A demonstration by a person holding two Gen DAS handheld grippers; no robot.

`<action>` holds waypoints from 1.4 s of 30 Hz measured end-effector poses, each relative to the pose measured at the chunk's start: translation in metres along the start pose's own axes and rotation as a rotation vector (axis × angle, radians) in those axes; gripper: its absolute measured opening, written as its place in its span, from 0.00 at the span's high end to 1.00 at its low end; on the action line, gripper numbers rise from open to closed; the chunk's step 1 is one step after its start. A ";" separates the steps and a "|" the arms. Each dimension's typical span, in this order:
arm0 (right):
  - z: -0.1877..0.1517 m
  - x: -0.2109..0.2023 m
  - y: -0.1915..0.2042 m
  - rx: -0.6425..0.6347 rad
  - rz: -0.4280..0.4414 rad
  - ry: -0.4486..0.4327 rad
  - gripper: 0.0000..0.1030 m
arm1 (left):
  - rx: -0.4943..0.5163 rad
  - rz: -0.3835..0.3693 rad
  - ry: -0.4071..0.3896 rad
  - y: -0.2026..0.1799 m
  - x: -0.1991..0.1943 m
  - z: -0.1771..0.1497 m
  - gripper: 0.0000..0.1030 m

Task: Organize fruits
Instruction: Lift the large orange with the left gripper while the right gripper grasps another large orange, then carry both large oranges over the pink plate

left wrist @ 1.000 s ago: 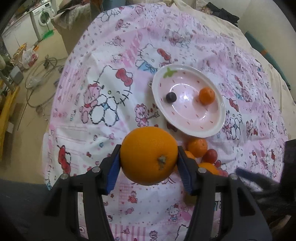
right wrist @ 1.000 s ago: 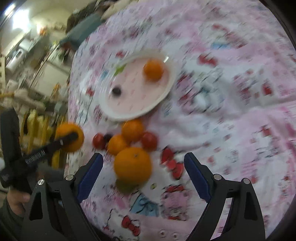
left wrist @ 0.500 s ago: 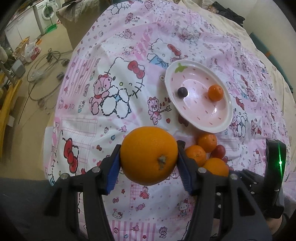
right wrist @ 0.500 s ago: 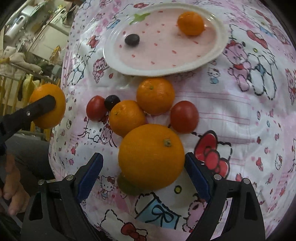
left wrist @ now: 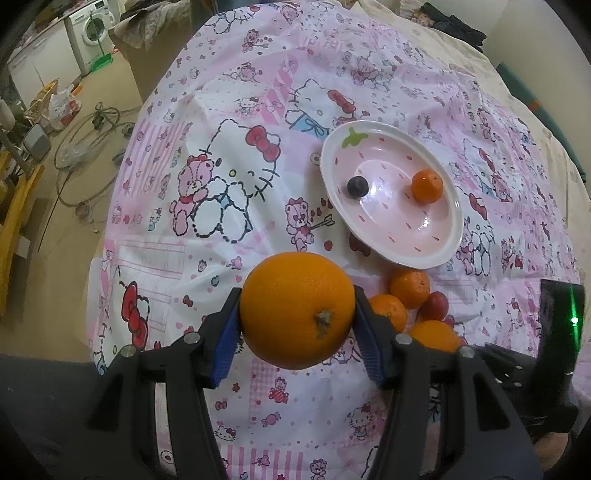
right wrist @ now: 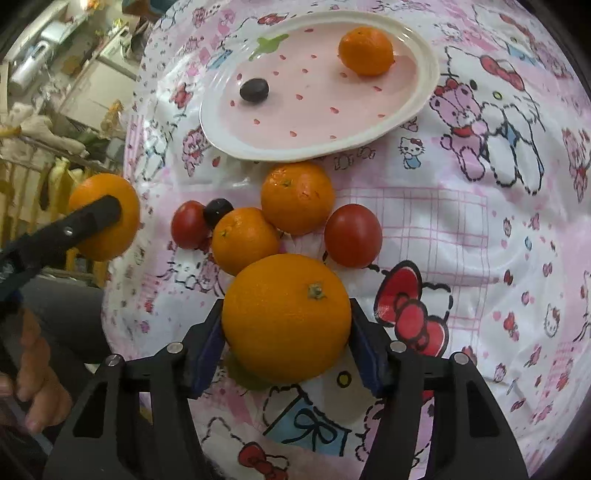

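Observation:
My left gripper (left wrist: 297, 314) is shut on a large orange (left wrist: 297, 308) and holds it above the cloth, near the table's front edge. My right gripper (right wrist: 286, 321) is shut on a second large orange (right wrist: 286, 317), which rests on the cloth. Just beyond it lie two mandarins (right wrist: 297, 197), two red tomatoes (right wrist: 352, 236) and a dark grape (right wrist: 218, 211). The pink strawberry plate (right wrist: 424, 92) holds one mandarin (right wrist: 365, 51) and one dark grape (right wrist: 254, 89). The plate also shows in the left wrist view (left wrist: 448, 243).
A pink Hello Kitty cloth (left wrist: 229, 155) covers the rounded table. The floor with cables (left wrist: 74, 147) and a washing machine (left wrist: 90, 33) lie to the left. The left gripper with its orange (right wrist: 103, 218) shows at the left of the right wrist view.
My right gripper has come down towards the fruit pile and closed its jaws on the large orange. My left gripper keeps its orange and has drifted slightly back from the plate.

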State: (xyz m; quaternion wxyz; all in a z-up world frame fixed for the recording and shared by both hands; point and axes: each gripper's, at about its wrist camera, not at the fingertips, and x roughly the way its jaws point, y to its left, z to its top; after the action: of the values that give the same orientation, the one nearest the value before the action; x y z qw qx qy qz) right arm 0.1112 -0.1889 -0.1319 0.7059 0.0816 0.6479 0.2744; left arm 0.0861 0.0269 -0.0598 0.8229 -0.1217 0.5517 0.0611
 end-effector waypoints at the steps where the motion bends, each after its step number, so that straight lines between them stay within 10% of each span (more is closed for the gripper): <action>1: -0.001 -0.004 -0.001 0.005 0.002 -0.010 0.38 | -0.003 0.001 0.000 0.002 0.000 0.000 0.49; 20: -0.012 -0.121 -0.028 0.123 0.187 -0.437 0.38 | 0.004 0.017 -0.045 0.008 -0.006 0.000 0.49; 42: 0.017 -0.156 -0.044 0.127 0.202 -0.536 0.38 | 0.068 -0.042 -0.121 -0.016 -0.032 0.042 0.49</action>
State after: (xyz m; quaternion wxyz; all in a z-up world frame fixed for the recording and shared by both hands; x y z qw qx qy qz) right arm 0.1381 -0.2986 -0.0143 0.8146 0.2593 0.4428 0.2706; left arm 0.1154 0.0238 -0.0127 0.8594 -0.1015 0.5000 0.0322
